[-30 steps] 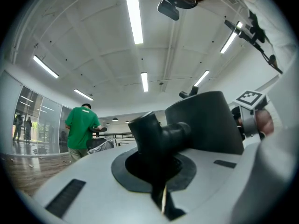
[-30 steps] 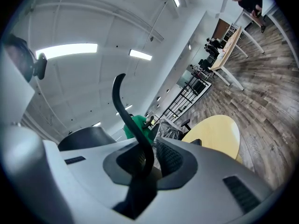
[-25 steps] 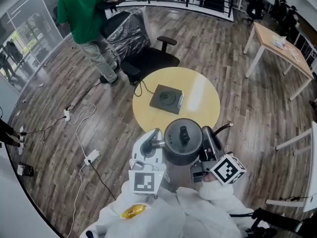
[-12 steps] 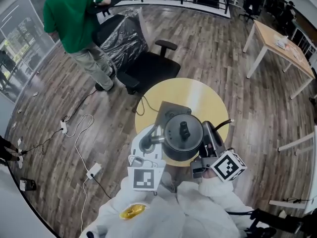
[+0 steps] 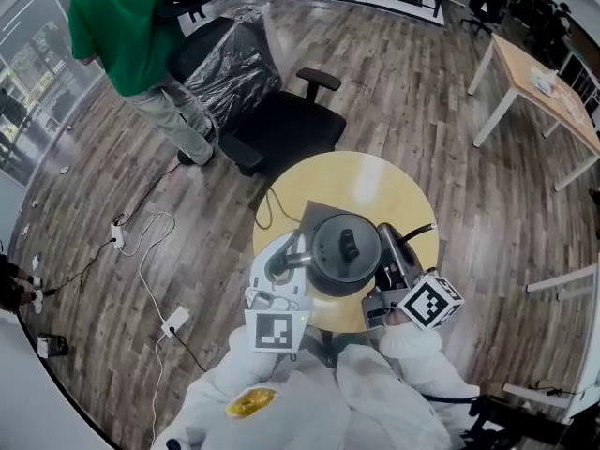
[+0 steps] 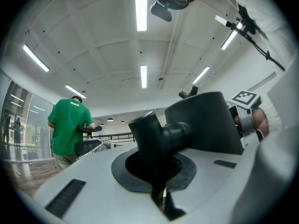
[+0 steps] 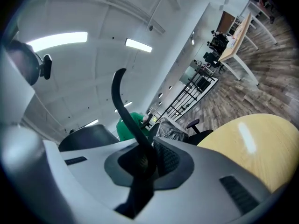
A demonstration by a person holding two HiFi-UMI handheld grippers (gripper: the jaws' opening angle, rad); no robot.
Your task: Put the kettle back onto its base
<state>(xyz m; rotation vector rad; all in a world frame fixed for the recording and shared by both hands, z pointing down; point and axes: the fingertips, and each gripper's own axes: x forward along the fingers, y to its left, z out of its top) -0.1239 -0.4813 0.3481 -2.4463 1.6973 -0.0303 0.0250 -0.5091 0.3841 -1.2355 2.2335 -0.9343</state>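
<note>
The left gripper (image 6: 156, 178) has its pale fingers (image 6: 79, 181) closed on the black spout (image 6: 156, 136) of the kettle (image 6: 205, 120), whose dark grey body fills the middle right. Past the kettle, a cube with square markers (image 6: 246, 97) shows beside a white sleeve (image 6: 280, 139). At far left a person in a green shirt (image 6: 67, 127) stands near a railing (image 6: 119, 136), under long ceiling lights (image 6: 141, 6).

Kettle (image 5: 345, 253): body was dark grey, lid knob black. Base (image 5: 314, 216) on the round table (image 5: 375, 181) was charcoal. The tabletop was pale yellow with a white glare streak. Beyond the table, the office chair (image 5: 281, 125) was black. The person (image 5: 131, 26) there wore a green shirt and khaki trousers. Floor (image 5: 422, 92) around the table showed grey-brown planks. Desk (image 5: 539, 78) right of the table had a light wood top and white legs.
</note>
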